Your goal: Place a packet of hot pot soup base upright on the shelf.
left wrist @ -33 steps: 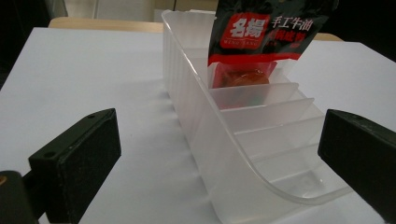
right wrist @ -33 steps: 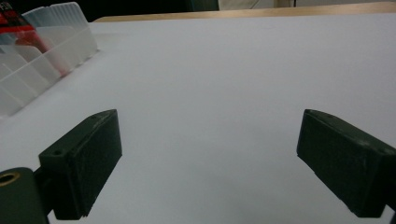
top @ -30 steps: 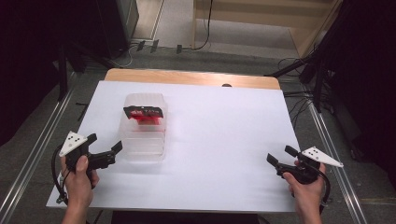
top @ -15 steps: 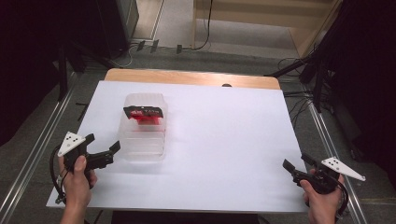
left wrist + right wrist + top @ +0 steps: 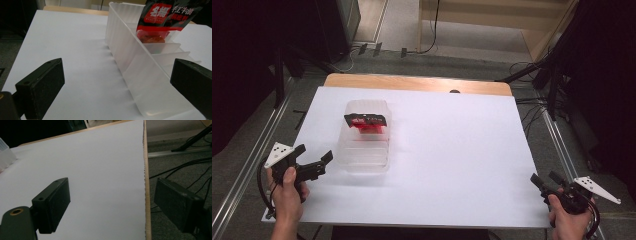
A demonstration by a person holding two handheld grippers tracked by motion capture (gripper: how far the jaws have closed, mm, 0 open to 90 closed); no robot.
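Observation:
A clear plastic tray (image 5: pixel 365 150) with dividers stands left of centre on the white table (image 5: pixel 452 150). A red and black snack packet (image 5: pixel 367 121) stands upright in its far compartment, also seen as the packet (image 5: pixel 165 17) in the left gripper view above the tray's wall (image 5: pixel 130 57). My left gripper (image 5: pixel 314 161) is open just left of the tray's near end, jaws spread, nothing between them. My right gripper (image 5: pixel 546 181) is open at the table's near right corner, one jaw over the table edge, the other over the floor.
A wooden strip (image 5: pixel 412 82) edges the table's far side. Cables (image 5: pixel 537 107) and dark stands lie on the floor to the right. A metal rail (image 5: pixel 242 165) runs along the floor to the left. The table's right edge (image 5: pixel 145 195) borders grey floor.
My right gripper has drawn back toward the near right corner, partly off the table edge. My left gripper has hardly moved. The tray and packet are unchanged.

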